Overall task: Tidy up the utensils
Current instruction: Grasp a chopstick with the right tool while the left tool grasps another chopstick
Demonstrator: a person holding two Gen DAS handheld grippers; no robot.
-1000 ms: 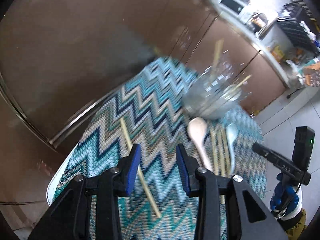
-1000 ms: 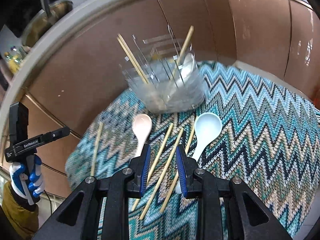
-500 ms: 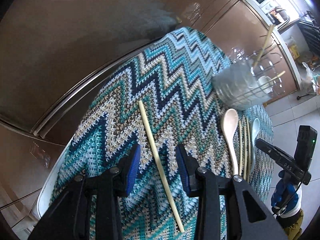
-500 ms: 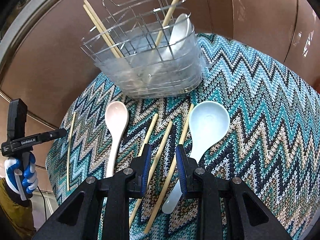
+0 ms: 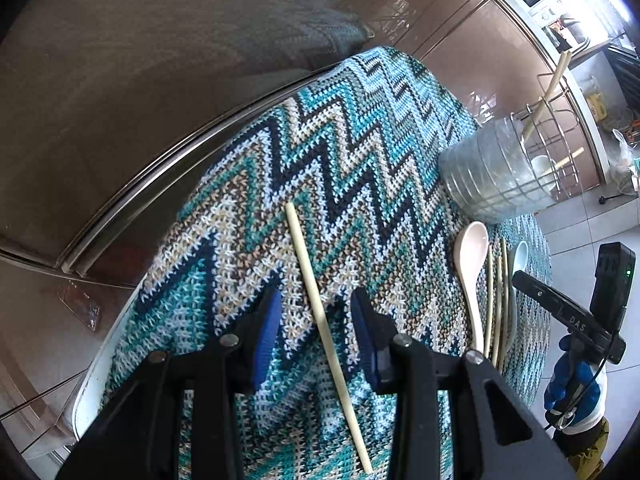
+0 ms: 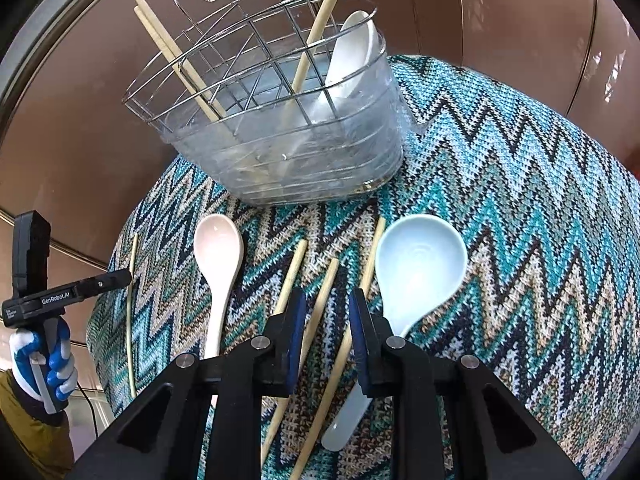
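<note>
With both grippers gaping, empty — left gripper (image 5: 316, 328) straddles lone chopstick (image 5: 320, 312), right gripper (image 6: 327, 324) another chopstick (image 6: 320, 312) — pickup step; next: descend, close.

Right gripper (image 6: 327, 330) hovering over loose chopsticks

Its jaws are standing apart around the middle chopstick (image 6: 319, 322), lying between the pink spoon (image 6: 217, 264) and blue spoon (image 6: 416, 276), below the wire basket (image 6: 256, 92).

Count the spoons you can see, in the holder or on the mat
3. A white spoon stands in the wire holder. A pink spoon lies on the mat left of the loose chopsticks, a pale blue spoon right of them. The holder's cloudy base may hide more.
</note>
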